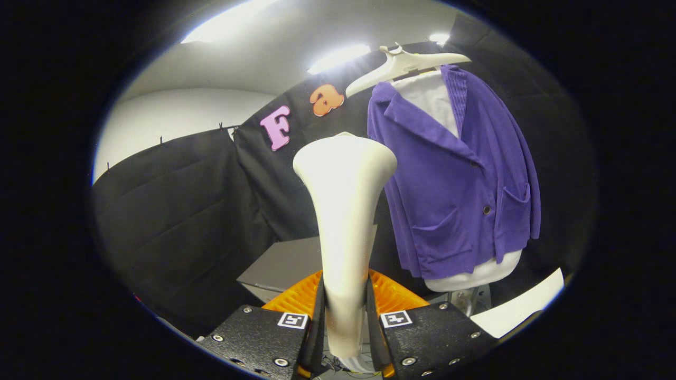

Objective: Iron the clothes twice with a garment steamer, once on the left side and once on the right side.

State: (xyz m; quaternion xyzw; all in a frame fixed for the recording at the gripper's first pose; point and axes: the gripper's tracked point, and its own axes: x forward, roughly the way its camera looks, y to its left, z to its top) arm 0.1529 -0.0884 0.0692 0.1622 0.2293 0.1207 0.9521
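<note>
gripper (344, 311) closed on the steamer handle (343, 211), both fingers (318, 316) pressing its narrow lower neck from either side. Handle stands upright between them, flared head rising well above the fingertips. Gripper body level, pointing forward, fingers roughly parallel.

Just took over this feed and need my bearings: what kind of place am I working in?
Probably a staged recording booth, not a home: black cloth walls, and a purple jacket on a white hanger over a torso form. The gripper is shut on the white garment steamer.
</note>
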